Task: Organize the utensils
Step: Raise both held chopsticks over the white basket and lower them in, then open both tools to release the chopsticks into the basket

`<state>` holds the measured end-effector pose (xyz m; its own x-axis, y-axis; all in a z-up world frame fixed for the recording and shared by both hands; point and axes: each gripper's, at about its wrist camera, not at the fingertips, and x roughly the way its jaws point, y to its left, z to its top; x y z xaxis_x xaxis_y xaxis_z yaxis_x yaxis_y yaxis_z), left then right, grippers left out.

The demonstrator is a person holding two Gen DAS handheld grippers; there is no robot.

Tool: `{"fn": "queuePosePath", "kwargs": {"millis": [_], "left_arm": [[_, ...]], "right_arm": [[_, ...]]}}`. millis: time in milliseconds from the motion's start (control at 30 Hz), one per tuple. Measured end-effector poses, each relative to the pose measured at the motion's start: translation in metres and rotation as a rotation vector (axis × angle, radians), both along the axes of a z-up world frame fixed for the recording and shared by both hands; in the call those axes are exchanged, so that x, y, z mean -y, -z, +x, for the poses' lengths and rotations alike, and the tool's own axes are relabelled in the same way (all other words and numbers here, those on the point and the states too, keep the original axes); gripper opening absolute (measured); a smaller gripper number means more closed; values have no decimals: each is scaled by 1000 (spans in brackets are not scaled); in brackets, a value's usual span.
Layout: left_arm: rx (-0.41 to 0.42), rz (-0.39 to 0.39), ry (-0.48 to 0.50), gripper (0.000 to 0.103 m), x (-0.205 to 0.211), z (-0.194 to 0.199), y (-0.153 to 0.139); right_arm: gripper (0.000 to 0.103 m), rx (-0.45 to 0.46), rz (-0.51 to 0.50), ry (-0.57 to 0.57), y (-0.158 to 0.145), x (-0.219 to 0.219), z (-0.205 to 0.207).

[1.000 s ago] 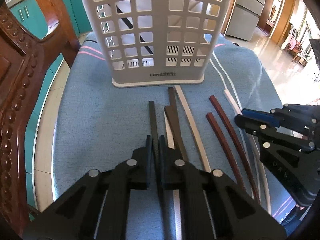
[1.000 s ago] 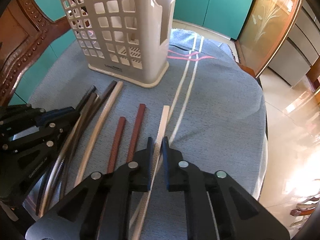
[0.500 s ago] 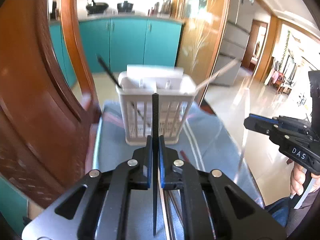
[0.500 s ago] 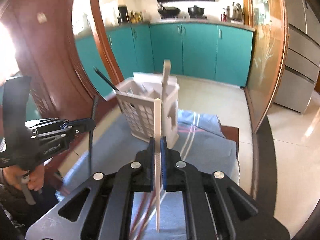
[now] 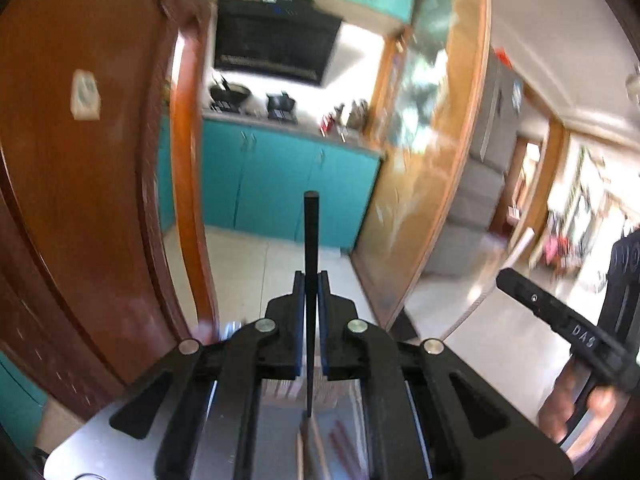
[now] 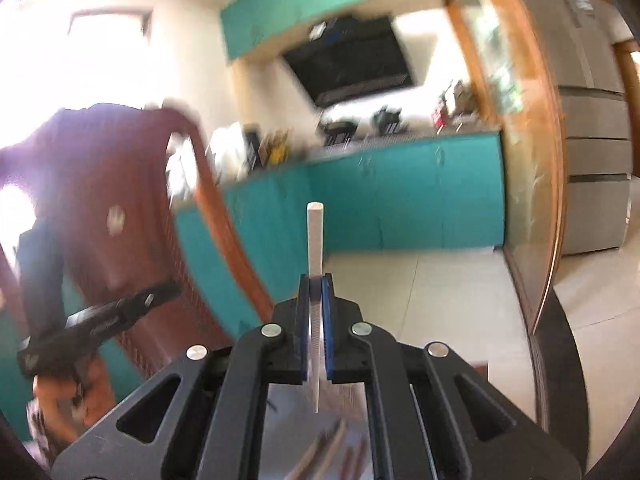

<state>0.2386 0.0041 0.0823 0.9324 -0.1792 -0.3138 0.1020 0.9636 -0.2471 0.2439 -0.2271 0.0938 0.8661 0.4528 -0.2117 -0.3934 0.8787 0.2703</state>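
My left gripper [image 5: 310,280] is shut on a black chopstick [image 5: 311,236], which stands upright well above the table. My right gripper [image 6: 317,282] is shut on a white chopstick [image 6: 315,236], also upright and raised. The right gripper shows at the right of the left wrist view [image 5: 560,316]; the left gripper shows at the left of the right wrist view [image 6: 100,320]. Several brown and red chopsticks [image 6: 340,454] lie on the table far below, blurred. The white utensil basket is out of view.
A dark wooden chair back [image 5: 80,200] stands close on the left. Teal kitchen cabinets [image 5: 280,192] and a glass door with a wooden frame [image 5: 420,180] are ahead. A tiled floor [image 6: 440,300] lies beyond the table.
Both grippers have lifted their chopsticks off the table and tilted upward. The basket has dropped out of both views.
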Motion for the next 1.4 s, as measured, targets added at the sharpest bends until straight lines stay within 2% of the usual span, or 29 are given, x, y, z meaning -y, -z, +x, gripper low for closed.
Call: {"fn": "queuePosePath", "kwargs": {"millis": [33,100,167,267,467,600,700,867,1400], "left_arm": [[33,-29,-32,7,-3,1,-5],[100,-60,-77,7,-7,3,-10],[143,-65,-133,7,-7,9,-9],[174,-47,-161,7,-3,17,-2],[155,14,-200,7,6,37,23],[89,28,-192,7,13,54,42],[72,63,-198,7,19,60,49],[65,117,-186,7,32,58,55],[12,146,-148,7,43,58,73]], "right_arm": [[7,57,44,28,-2,1,-1],[7,93,84,66,2,1,5],[7,106,43,117,14,-9,16],[7,69,-26,142,32,-24,32],[6,31,-114,111,55,-42,43],[6,17,-166,108,68,-51,43],[6,19,-195,107,74,-53,40],[6,24,-199,102,77,-49,33],[7,17,-224,88,82,-49,23]]}}
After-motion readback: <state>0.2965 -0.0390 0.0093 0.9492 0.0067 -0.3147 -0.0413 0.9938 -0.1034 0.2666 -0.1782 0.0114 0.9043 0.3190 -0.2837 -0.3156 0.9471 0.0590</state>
